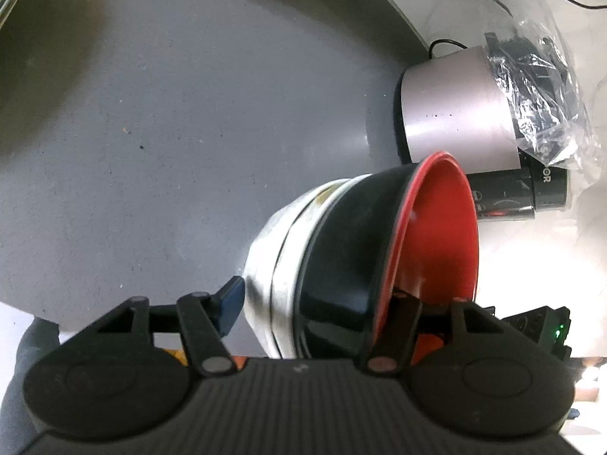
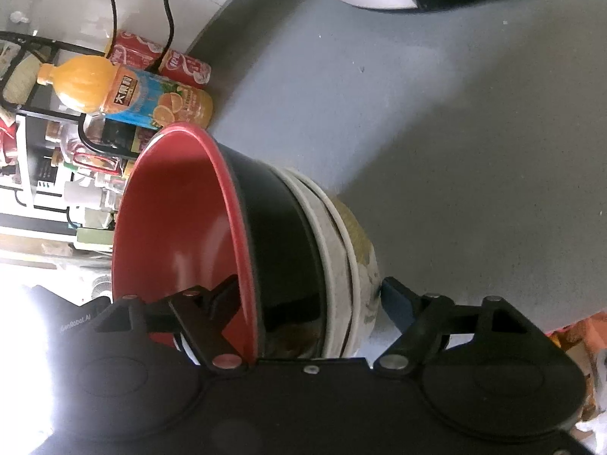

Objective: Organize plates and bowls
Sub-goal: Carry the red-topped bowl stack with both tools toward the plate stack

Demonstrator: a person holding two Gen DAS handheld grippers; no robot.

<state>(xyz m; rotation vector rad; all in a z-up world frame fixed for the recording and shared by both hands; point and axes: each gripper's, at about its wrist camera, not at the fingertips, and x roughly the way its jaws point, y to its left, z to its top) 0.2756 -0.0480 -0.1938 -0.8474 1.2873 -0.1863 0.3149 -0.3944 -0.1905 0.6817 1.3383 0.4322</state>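
**Bowls gripped from both sides above the grey counter**

Bowls sit nested in a stack, tipped on edge: a red bowl [image 1: 436,235] with a black outside, backed by white bowls [image 1: 273,265]. The left gripper [image 1: 315,295] straddles the stack's rim, one blue pad [image 1: 229,303] just beside the outermost white bowl, the other finger inside the red one; its jaws stand part open around the stack, and whether the pads press I cannot tell. The right gripper [image 2: 311,295] straddles it from the opposite side in the same way, grip equally unclear. Both point steeply downward. Beyond lies open counter [image 1: 170,132]. Further off, near its edge, stand an appliance [image 1: 455,113] and a plastic bag [image 1: 538,94]; on the other side, a juice bottle [image 2: 125,93] and cans [image 2: 159,57].
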